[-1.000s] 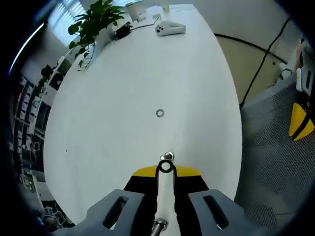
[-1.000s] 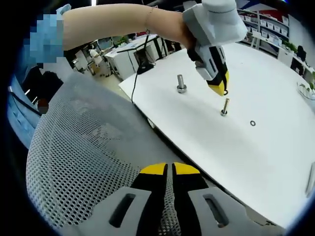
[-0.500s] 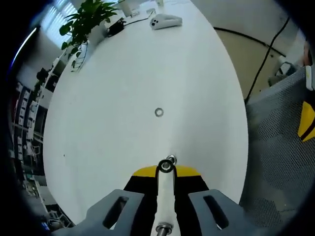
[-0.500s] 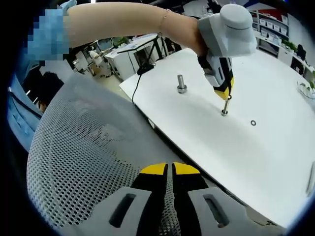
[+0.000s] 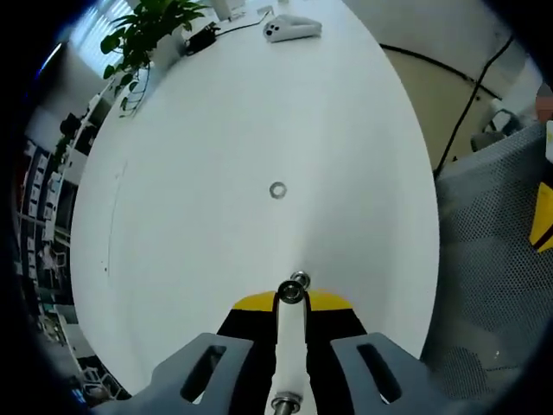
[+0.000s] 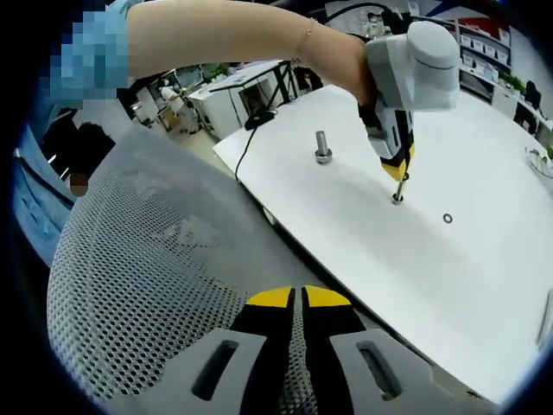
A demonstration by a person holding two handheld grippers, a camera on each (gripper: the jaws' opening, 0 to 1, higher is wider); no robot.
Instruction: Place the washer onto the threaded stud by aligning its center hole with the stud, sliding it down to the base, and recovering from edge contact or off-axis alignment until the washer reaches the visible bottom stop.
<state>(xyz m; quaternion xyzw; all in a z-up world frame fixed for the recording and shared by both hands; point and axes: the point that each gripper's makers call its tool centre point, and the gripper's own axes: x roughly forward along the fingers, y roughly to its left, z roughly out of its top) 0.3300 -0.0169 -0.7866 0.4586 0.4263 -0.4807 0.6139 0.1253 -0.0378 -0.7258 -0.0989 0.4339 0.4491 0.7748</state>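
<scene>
My left gripper (image 5: 291,298) is shut on a small metal washer (image 5: 291,292), pinched edge-on at the yellow fingertips. Just beyond the washer rises the top of the threaded stud (image 5: 299,278), almost touching it. In the right gripper view the left gripper (image 6: 400,169), held by a person's hand, points straight down at that stud (image 6: 397,195) on the white table (image 6: 484,277). My right gripper (image 6: 298,300) is shut with nothing in it, hovering over a mesh chair back (image 6: 147,277), well short of the table.
A loose washer (image 5: 277,189) (image 6: 448,219) lies flat on the table beyond the stud. A second upright stud (image 6: 323,149) stands nearer the table's edge. A potted plant (image 5: 138,39) and a white device (image 5: 292,28) sit at the far end.
The left gripper has come down and across with the washer until its tips sit right over the stud. The right gripper has stayed still.
</scene>
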